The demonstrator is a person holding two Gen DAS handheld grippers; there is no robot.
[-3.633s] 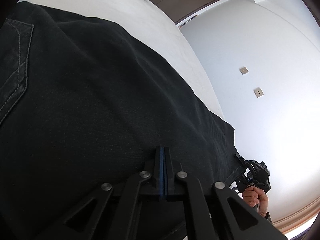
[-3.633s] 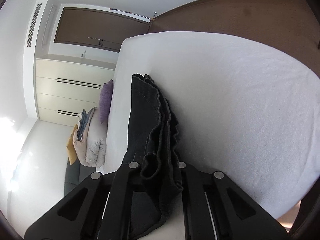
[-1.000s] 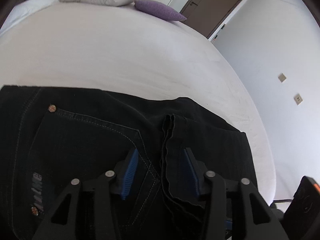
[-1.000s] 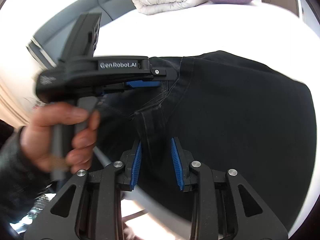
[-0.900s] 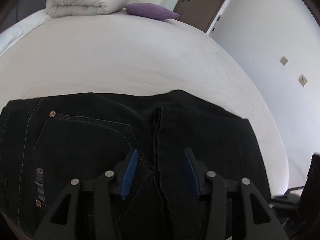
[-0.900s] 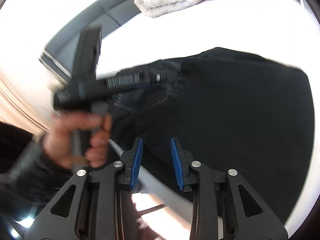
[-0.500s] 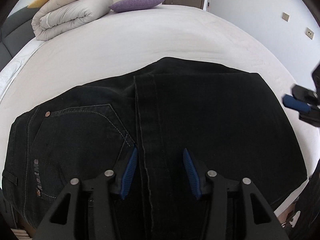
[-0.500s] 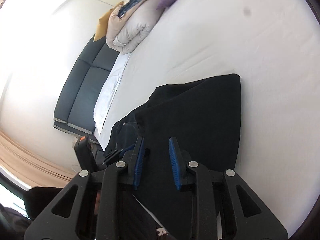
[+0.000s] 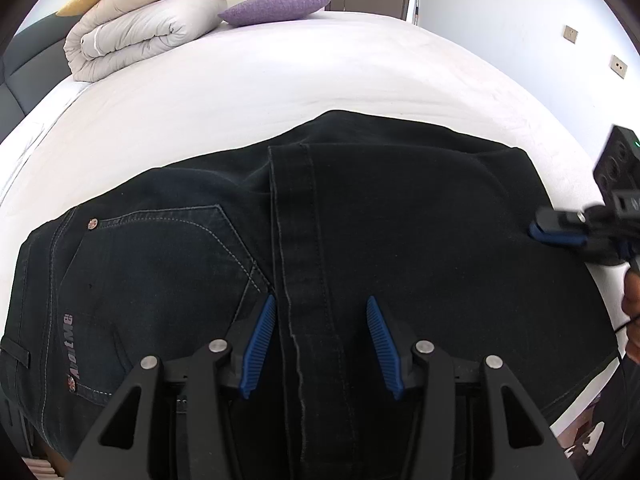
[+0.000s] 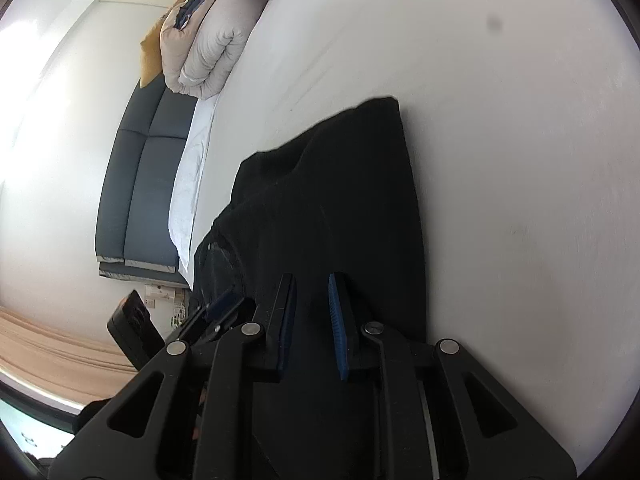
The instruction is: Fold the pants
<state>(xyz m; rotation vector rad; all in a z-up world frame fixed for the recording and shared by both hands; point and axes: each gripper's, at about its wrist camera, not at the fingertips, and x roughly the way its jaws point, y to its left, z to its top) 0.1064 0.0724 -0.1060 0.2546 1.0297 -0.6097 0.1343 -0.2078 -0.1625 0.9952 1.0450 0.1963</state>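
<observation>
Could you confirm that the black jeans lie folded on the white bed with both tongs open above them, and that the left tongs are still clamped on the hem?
Not quite: the left tongs are open, and the hem runs loose between their blue pads, as the left wrist view shows. The rest holds: the black jeans lie folded on the white bed, and the right tongs are open above them.

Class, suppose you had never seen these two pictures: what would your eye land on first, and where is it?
First, the black pants, folded and lying flat on the white bed. Next, the blue-padded left gripper, open just above them, and the right gripper, also open. At the bed's far end sit a rolled duvet and purple pillow.
</observation>
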